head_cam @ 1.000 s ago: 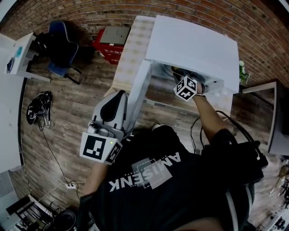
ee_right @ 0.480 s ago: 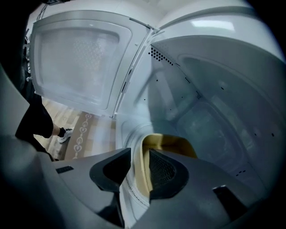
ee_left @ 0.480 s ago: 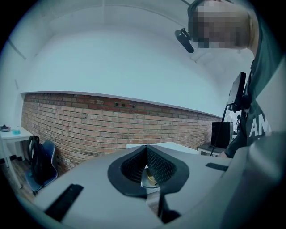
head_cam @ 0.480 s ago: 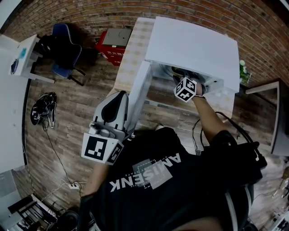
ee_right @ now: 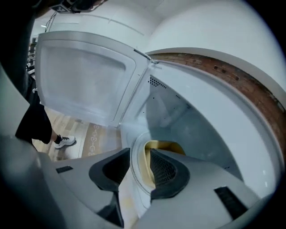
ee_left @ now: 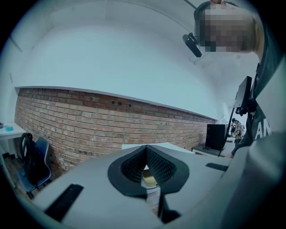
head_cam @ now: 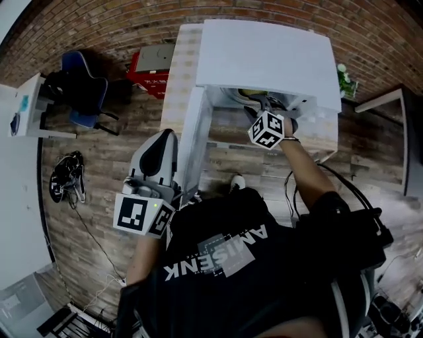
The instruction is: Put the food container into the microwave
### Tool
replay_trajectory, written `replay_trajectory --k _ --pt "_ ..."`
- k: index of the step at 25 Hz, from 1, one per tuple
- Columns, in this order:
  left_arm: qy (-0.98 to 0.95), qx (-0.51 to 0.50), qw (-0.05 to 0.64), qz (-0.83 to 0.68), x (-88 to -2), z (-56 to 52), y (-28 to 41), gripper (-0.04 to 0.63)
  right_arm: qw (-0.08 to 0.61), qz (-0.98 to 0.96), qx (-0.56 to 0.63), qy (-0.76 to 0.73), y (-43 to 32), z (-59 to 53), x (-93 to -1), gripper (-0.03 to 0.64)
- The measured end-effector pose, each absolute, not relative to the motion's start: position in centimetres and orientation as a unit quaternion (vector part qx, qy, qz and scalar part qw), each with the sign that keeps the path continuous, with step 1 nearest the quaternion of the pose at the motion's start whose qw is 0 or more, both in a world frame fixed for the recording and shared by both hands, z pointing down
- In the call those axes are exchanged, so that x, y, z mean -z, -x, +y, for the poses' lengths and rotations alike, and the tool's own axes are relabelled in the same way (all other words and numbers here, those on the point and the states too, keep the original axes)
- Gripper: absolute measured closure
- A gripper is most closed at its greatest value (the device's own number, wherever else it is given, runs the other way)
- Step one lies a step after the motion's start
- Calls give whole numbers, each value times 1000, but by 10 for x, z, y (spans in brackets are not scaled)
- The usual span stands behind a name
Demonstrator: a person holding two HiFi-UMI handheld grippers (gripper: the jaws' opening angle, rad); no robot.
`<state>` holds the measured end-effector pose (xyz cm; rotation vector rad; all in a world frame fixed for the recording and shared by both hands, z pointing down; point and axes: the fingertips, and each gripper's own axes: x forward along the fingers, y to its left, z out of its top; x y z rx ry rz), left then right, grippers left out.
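1. Your left gripper (head_cam: 164, 140) is nearest to you, at the lower left of the head view. It lies just beside the outer face of the open microwave door (head_cam: 192, 138); you cannot confirm contact from any view. In the left gripper view, the left gripper (ee_left: 145, 154) has its jaws clenched pad against pad, with nothing clamped between them.

2. Your right arm reaches forward past the door edge. The right gripper (head_cam: 262, 104) sits at the mouth of the microwave (head_cam: 264, 56) and tilts downward into the cavity.

3. In the right gripper view, the right gripper (ee_right: 138, 165) has its jaws released; they have just been opening. The near rim of the food container (ee_right: 158, 146) stands between the pads, but the pads do not press on it.

4. The food container rests on the cavity floor inside the microwave. It has a pale translucent rim and yellow contents. In the head view, only a yellow sliver of the food container (head_cam: 248, 94) shows under the top panel.

5. The microwave door (ee_right: 85, 76) stands swung wide to the left of the cavity.

6. The microwave stands on a table (head_cam: 177, 72) with a checked top. The brick wall (head_cam: 99, 20) lies beyond it.
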<state>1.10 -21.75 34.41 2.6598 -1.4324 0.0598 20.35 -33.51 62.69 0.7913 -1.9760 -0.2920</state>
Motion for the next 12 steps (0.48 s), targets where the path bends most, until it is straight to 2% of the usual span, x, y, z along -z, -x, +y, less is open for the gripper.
replay_trajectory --k 4,12 --pt "-892 -13 63 -448 -342 -224 -11 584 464 -811 92 -345 -203 -312 -604 448" --pt "-907 12 73 -413 -333 -241 10 584 403 -808 47 -427 -197 -282 -535 526"
